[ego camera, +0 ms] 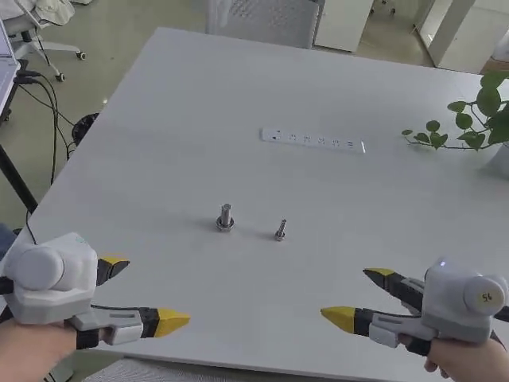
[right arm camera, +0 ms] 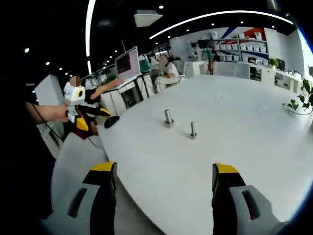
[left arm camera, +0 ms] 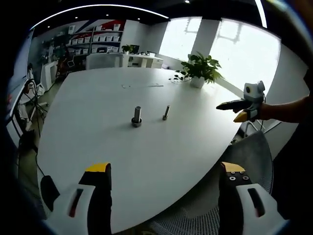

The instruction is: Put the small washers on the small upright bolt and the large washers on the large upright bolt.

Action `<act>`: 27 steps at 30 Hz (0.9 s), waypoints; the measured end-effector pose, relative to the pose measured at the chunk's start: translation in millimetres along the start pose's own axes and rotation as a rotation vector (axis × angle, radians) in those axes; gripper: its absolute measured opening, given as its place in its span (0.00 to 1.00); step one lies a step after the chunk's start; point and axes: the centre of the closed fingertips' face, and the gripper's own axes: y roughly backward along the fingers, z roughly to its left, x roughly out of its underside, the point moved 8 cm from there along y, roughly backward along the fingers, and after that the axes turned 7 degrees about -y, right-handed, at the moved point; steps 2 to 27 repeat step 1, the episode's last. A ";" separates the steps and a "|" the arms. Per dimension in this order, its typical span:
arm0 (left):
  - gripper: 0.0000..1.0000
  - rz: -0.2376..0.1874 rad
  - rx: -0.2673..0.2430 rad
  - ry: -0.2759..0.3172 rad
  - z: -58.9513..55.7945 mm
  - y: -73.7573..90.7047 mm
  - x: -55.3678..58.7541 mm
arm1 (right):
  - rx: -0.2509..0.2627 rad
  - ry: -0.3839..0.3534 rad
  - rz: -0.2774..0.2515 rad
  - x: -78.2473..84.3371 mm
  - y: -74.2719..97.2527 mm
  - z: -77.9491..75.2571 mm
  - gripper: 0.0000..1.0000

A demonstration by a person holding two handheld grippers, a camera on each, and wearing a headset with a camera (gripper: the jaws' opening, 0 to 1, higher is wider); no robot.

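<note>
Both claws are released and empty: the left claw (ego camera: 143,294) and the right claw (ego camera: 358,296) hover over the near edge of the bench (ego camera: 238,95), well apart from each other. The large bolt (ego camera: 225,216) and the small bolt (ego camera: 280,231) stand upright near each other at mid-bench. A thicker ring sits at the foot of each; whether that is the bolt head or washers already threaded is too small to tell.

The main risk, as I judge it, is toppling. The bolts seem to stand free on their heads, so a nudge from a claw tip coming in low could tip one over. The smooth top would then let it roll. A sizing mix-up is the other hazard.

The bench is broad, white and matte. A power strip (ego camera: 312,139) lies beyond the bolts and a potted plant (ego camera: 477,119) sits at the right edge. It is an office room with a grey chair (ego camera: 262,20), floor cables (ego camera: 44,95), shelves (left arm camera: 98,36) and bright windows (left arm camera: 234,49).
</note>
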 end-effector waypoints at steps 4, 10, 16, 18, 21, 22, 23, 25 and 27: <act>0.91 -0.002 0.000 0.000 -0.4 0.0 -0.2 | -0.001 0.003 0.002 0.2 0.1 0.8 0.81; 0.91 -0.002 0.000 0.000 -0.4 0.0 -0.2 | -0.001 0.003 0.002 0.2 0.1 0.8 0.81; 0.91 -0.002 0.000 0.000 -0.4 0.0 -0.2 | -0.001 0.003 0.002 0.2 0.1 0.8 0.81; 0.91 -0.002 0.000 0.000 -0.4 0.0 -0.2 | -0.001 0.003 0.002 0.2 0.1 0.8 0.81; 0.91 -0.002 0.000 0.000 -0.4 0.0 -0.2 | -0.001 0.003 0.002 0.2 0.1 0.8 0.81; 0.91 -0.002 0.000 0.000 -0.4 0.0 -0.2 | -0.001 0.003 0.002 0.2 0.1 0.8 0.81; 0.91 -0.002 0.000 0.000 -0.4 0.0 -0.2 | -0.001 0.003 0.002 0.2 0.1 0.8 0.81; 0.91 -0.002 0.000 0.000 -0.4 0.0 -0.2 | -0.001 0.003 0.002 0.2 0.1 0.8 0.81; 0.91 -0.002 0.000 0.000 -0.4 0.0 -0.2 | -0.001 0.003 0.002 0.2 0.1 0.8 0.81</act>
